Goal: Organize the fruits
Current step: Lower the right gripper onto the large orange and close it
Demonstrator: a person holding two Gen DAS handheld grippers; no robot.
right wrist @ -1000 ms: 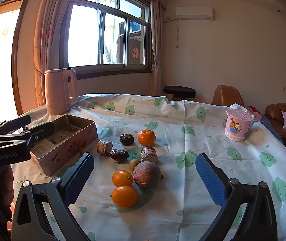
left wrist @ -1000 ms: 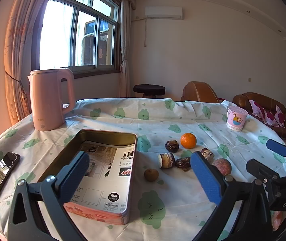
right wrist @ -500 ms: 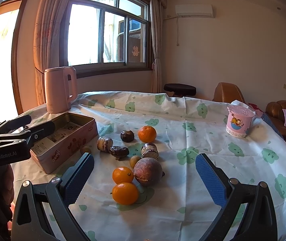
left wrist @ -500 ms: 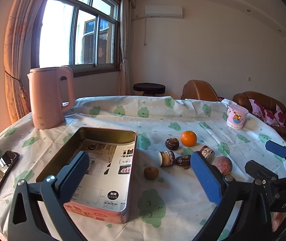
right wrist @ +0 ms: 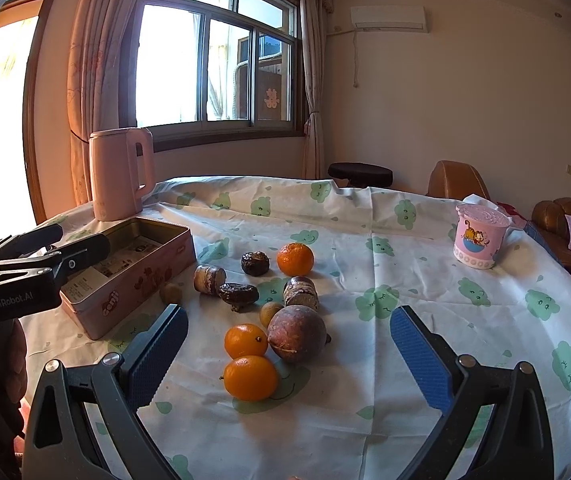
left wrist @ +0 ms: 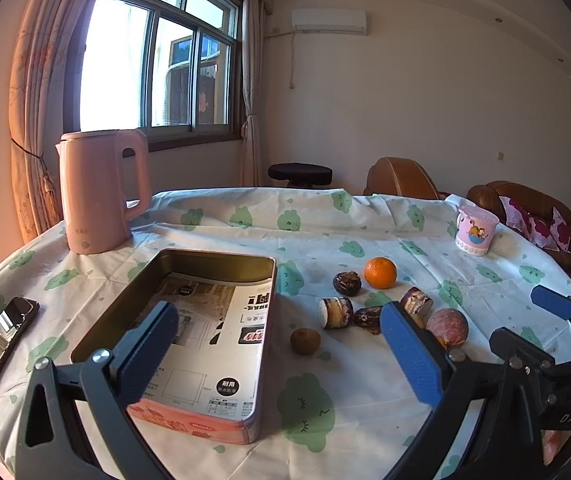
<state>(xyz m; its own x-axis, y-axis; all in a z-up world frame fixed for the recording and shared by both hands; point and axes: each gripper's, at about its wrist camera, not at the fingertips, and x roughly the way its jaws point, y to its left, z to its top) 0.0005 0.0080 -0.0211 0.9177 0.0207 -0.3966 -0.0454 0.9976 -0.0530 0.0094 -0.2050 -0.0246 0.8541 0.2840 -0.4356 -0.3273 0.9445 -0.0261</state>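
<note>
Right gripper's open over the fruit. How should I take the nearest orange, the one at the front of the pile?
Grip the nearest orange across its widest middle, coming down from above and from the near side. The second orange sits right behind it and the passion fruit behind to the right, while its left and right flanks look free, so the right gripper jaws should probably close side to side.

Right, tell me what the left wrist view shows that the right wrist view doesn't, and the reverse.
Only the left wrist view shows the dark smartphone lying at the table's left edge, and the printed paper lining the tin's floor in full.

Only the right wrist view shows the two small glossy oranges beside the large purple-brown round fruit.

Both show the open pink rectangular tin, the pink electric kettle, the dimpled orange mandarin, the pink cartoon cup, and both open grippers: left gripper, right gripper.
</note>
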